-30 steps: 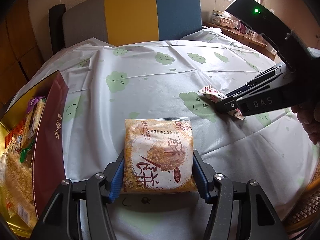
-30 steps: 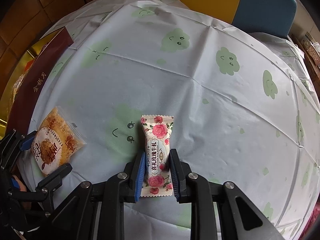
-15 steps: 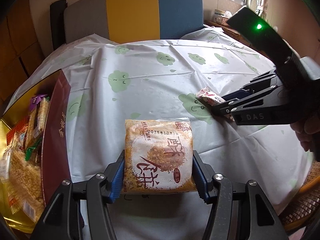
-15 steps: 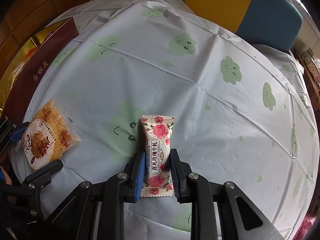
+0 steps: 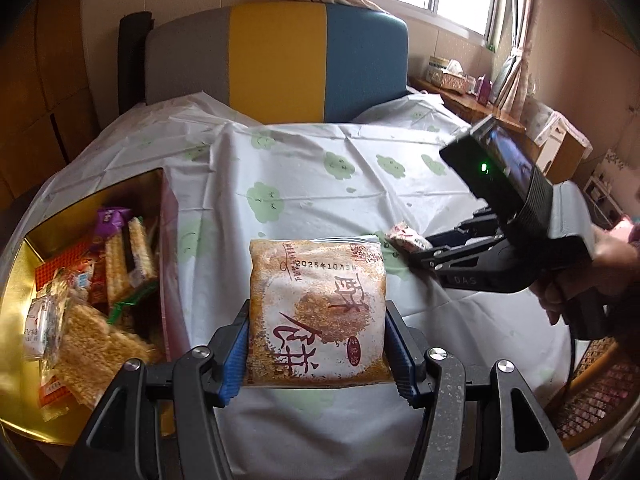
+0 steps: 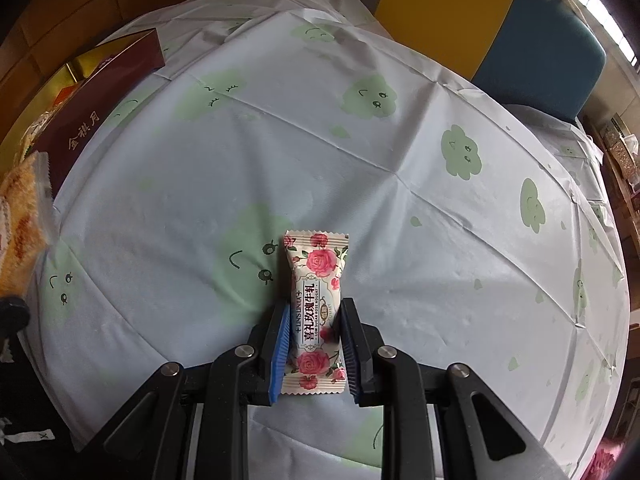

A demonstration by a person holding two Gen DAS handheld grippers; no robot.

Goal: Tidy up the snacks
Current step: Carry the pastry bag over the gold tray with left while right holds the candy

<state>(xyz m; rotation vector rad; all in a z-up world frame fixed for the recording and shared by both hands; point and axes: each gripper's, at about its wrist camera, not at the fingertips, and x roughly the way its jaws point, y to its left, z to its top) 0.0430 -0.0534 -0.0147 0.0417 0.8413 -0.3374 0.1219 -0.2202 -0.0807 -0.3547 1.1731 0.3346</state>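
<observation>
Counter point(image 6: 400, 152): our cloud-print cloth.
Left claw point(image 5: 318, 354): tilted down, pinching cracker packet point(image 5: 318, 312).
Right claw point(image 6: 314, 346): steeper, pinching rose candy point(image 6: 316, 308).

Left gripper point(image 5: 318, 350) angled downward, jaws clamped wide, right gripper point(image 6: 314, 344) steeply downward, jaws nearly closed

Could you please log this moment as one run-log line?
left gripper: shut on orange snack packet | right gripper: shut on rose nougat | gold box: open, part-filled

Orange cake packet point(image 5: 318, 312) and rose nougat point(image 6: 316, 312), both clamped.
</observation>
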